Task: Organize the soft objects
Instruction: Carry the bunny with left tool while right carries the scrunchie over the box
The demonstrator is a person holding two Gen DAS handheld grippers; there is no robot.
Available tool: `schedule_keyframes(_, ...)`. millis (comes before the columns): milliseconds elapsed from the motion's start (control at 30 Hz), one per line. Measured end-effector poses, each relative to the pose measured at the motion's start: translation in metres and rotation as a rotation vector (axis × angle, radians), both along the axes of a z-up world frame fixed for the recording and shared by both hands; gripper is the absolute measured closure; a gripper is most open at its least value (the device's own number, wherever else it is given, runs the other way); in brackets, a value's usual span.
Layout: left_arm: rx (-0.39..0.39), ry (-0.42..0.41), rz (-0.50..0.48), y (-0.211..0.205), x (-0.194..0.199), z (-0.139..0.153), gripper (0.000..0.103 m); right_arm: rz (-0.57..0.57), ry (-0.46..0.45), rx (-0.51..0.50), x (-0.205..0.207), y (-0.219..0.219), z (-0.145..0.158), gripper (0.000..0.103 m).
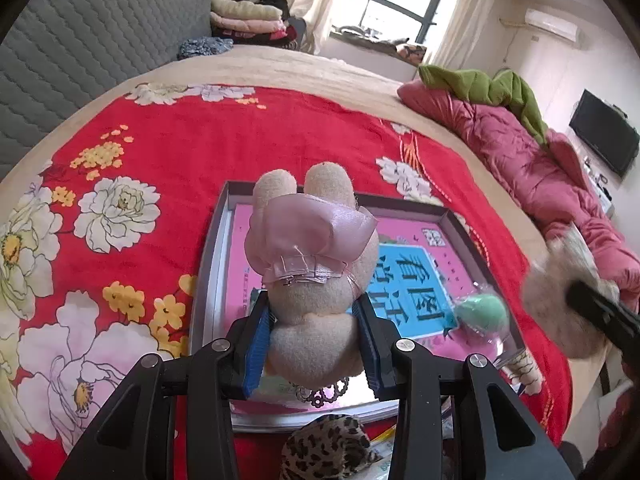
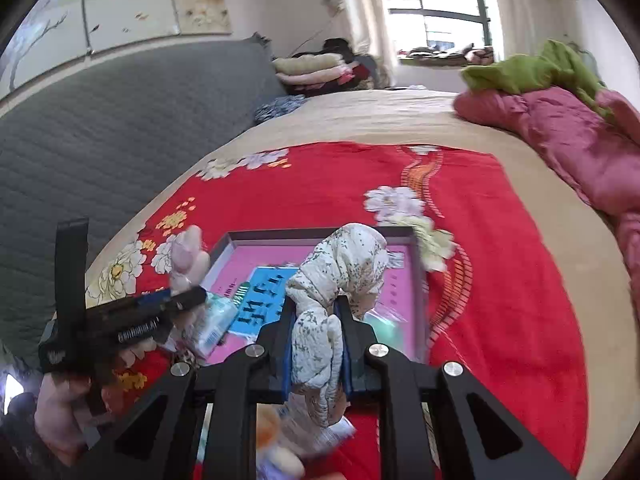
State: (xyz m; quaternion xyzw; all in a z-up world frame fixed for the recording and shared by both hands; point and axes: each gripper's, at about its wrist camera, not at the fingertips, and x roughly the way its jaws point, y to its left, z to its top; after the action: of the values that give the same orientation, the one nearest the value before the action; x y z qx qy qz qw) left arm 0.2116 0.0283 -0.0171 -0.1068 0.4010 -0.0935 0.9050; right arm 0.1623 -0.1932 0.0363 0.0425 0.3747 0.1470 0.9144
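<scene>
Plush bunny (image 1: 316, 280) sits clamped in the left claw (image 1: 316, 332) above a shallow box (image 1: 208, 264). Right claw (image 2: 316, 344) is clamped on a speckled white cloth toy (image 2: 340, 276).

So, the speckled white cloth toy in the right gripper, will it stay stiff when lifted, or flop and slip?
Probably floppy: the speckled toy bends over above the right gripper, and its lower end hangs loose below. It looks light and soft, as the pads squeeze it very thin. Slipping seems unlikely, since the fabric bunches on both sides of the pinch.
</scene>
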Motion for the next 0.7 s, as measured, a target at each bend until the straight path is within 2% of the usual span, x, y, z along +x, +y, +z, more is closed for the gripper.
schedule_keyframes(233, 0.025, 0.036, -0.023, -0.003, 0.005, -0.01, 0.061, 0.083, 0.044, -0.091, 0.027, 0.04, -0.031, 0.085)
schedule_keyframes(367, 0.04, 0.053, -0.041, -0.007, 0.005, -0.016, 0.061, 0.079, 0.088, -0.127, 0.035, 0.045, -0.051, 0.085)
schedule_keyframes(567, 0.037, 0.056, -0.074, -0.015, 0.004, -0.019, 0.06, 0.035, 0.145, -0.091, 0.039, 0.033, -0.066, 0.083)
schedule_keyframes(700, 0.035, 0.057, -0.107, -0.022, 0.003, -0.02, 0.06, 0.015, 0.152, -0.072, 0.037, 0.024, -0.066, 0.073)
